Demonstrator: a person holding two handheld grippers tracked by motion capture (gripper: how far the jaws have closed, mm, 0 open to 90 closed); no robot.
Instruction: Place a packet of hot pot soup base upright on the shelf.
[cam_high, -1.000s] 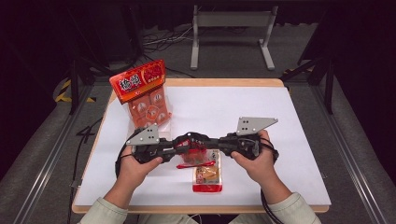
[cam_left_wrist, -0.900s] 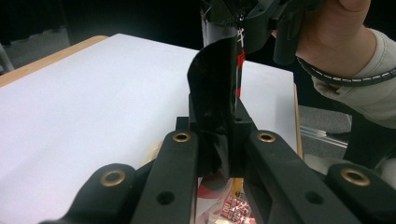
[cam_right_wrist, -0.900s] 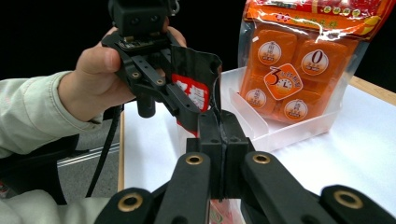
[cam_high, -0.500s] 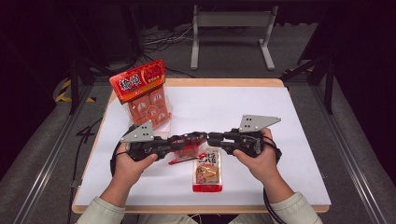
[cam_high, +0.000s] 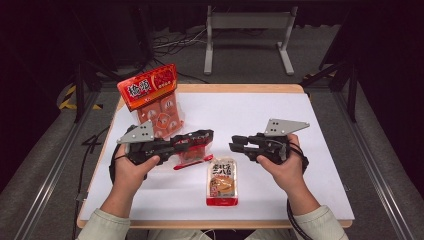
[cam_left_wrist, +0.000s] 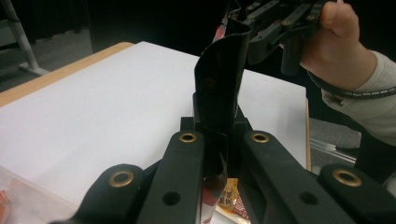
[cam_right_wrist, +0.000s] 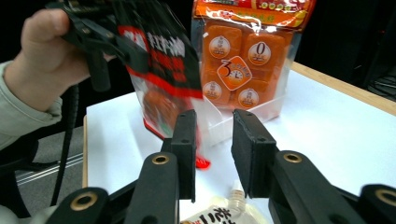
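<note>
Your left gripper (cam_high: 202, 137) fingers clamped on red sachet (cam_high: 192, 152), just above desk (cam_high: 300, 120). Your right gripper (cam_high: 237, 142) fingers parted, empty, beside sachet. Pouch (cam_high: 222, 181) flat below sachet; orange bag (cam_high: 155, 102) behind it.

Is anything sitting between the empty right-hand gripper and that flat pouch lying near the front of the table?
Nothing visible blocks it. The right gripper, fingers apart and empty, hovers just beyond the flat pouch, with only bare white table between them. The red packet clamped in the left gripper hangs off to the left side.
</note>
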